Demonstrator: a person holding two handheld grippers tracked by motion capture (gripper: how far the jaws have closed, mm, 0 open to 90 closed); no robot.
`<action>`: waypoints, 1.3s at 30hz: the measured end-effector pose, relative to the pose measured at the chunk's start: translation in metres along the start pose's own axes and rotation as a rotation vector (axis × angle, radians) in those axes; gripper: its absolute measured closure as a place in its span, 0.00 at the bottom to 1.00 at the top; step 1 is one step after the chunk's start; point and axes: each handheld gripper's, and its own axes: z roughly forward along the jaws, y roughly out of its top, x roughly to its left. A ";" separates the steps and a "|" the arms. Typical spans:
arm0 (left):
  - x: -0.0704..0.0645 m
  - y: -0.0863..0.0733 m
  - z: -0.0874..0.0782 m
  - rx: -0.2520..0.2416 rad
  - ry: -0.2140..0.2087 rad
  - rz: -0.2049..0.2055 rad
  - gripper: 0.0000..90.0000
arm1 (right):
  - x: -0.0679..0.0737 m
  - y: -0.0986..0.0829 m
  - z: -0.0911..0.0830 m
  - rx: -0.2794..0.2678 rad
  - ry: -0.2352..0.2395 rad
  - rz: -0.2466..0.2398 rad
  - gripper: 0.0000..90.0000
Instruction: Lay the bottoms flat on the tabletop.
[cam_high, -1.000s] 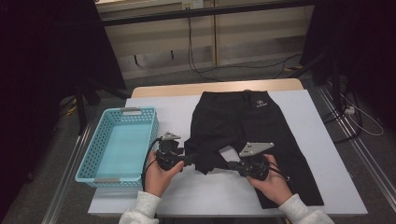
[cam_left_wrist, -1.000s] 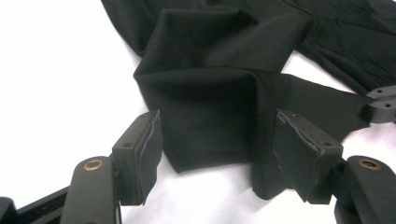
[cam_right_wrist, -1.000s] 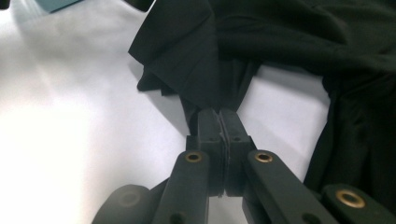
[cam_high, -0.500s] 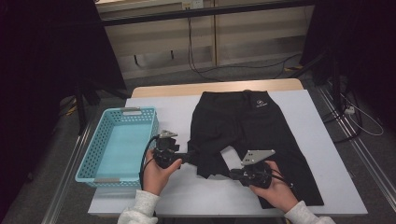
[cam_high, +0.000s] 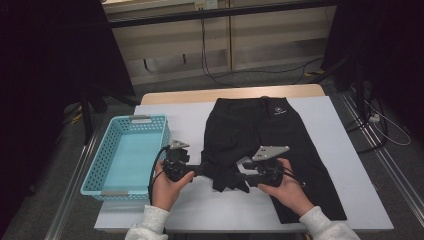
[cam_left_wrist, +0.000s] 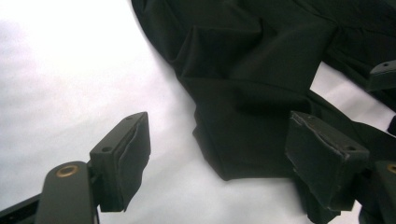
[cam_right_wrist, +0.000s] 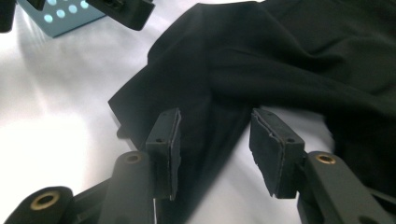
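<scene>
Two grippers meet at the near edge of a pair of black pants (cam_high: 260, 135) that lies on a white table (cam_high: 345, 165). The pants are spread flat at the far end, with the waist away from the person. One leg is bunched up in folds at the near left side.

The left gripper (cam_high: 200, 170) points at that bunched leg. In the left gripper view its jaws are spread wide, with the folded cloth lying between and just past them, and they are not pinching it. The right gripper (cam_high: 240, 176) points at the same bunch from the other side. Its jaws are also apart, with a fold of cloth between them.

A blue basket (cam_high: 107, 162) sits on the table to the left of the pants
</scene>
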 end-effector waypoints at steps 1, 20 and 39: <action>0.001 -0.001 0.000 0.001 0.003 -0.002 0.25 | 0.002 0.001 0.004 0.016 -0.003 -0.014 0.59; 0.002 -0.004 0.007 0.030 0.023 -0.014 0.28 | 0.004 -0.008 -0.001 0.096 0.008 -0.044 1.00; 0.005 -0.003 0.030 0.097 0.003 -0.094 0.63 | -0.001 -0.030 -0.024 0.128 0.000 -0.039 1.00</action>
